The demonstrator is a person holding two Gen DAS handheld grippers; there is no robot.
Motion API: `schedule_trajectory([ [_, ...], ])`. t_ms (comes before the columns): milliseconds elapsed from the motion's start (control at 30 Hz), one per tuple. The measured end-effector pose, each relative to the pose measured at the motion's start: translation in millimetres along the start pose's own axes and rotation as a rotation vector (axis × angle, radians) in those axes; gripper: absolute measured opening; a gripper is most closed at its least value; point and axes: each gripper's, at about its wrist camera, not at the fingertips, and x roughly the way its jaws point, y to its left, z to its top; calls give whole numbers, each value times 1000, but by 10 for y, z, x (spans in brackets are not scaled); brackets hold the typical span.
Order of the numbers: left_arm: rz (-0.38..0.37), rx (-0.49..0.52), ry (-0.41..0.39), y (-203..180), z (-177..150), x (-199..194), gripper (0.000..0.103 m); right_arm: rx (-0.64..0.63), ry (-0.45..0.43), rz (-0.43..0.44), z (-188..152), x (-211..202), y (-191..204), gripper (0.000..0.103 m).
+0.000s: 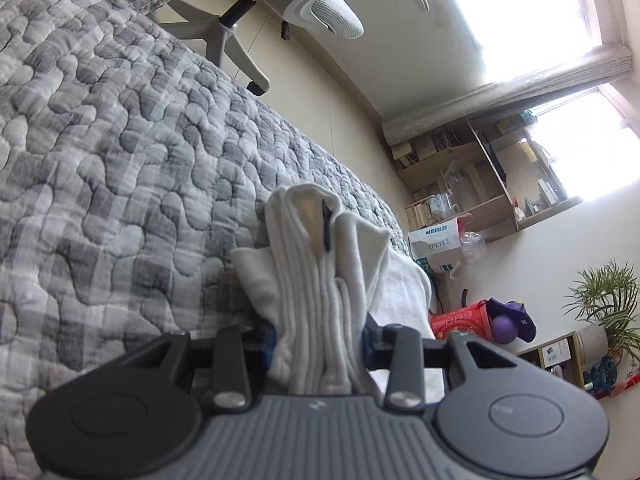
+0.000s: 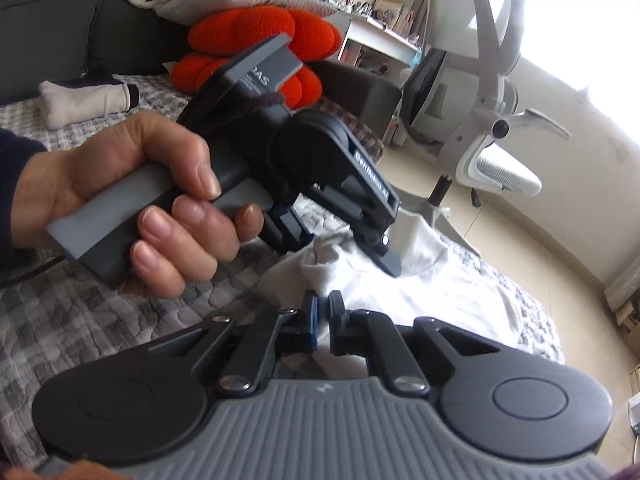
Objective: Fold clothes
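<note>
White cotton garment [image 1: 320, 280], soft and ribbed along one gathered band, lies on the grey-and-white checked quilted bed cover [image 1: 120, 140] close to the bed's edge, beyond which the pale floor shows. Part of it is bunched and lifted into a standing ridge; the rest spreads flat on the quilt towards that edge.

The left gripper [image 1: 318, 344] has its fingers closed on that ridge: the blue pads press into the pleated cloth from both sides, so a thick fold of fabric is pinched between them. From the right wrist view the same tool shows as a dark handheld device gripped by a bare hand [image 2: 132, 200] with a dark sleeve at the wrist, its tip down at the crumpled cloth.

The right gripper [image 2: 323, 320] hovers just beside the bunched part, its fingers nearly pressed together with only a slim gap. I cannot see any cloth caught in that gap; it looks empty.

A white mesh office chair [image 2: 492, 120] stands on the floor past the bed, and an orange plush cushion [image 2: 260, 48] sits farther back.

My reading is that a grasp for a fold is under way, one side secured. Next, the right fingers probably need to spread, take a matching edge, and then both hands carry the cloth over itself evenly.
</note>
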Motion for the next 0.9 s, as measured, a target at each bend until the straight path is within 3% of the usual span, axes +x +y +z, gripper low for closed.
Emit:
schedule_trajectory([
  [167, 19, 31, -19, -53, -60, -20, 38, 30, -102, 86, 28, -277, -77, 14],
  [233, 20, 36, -18, -55, -52, -13, 38, 145, -141, 84, 32, -358, -289, 29],
  [267, 19, 39, -17, -55, -47, -11, 39, 214, -141, 64, 20, -359, -415, 29],
  [367, 17, 53, -22, -54, -38, 8, 41, 400, -44, -26, -82, -195, -722, 29],
  [467, 1, 46, -25, -20, -23, 23, 43, 460, 117, -75, -218, 55, -813, 29],
  [633, -44, 0, -16, 93, 37, 72, 45, 499, 140, -50, -240, 99, -811, 30],
  [767, -36, 28, -27, 56, 32, 106, 48, 496, 143, -50, -233, 109, -804, 30],
  [900, -5, 31, -57, 13, 18, 69, 38, 500, 142, -46, -237, 111, -820, 30],
])
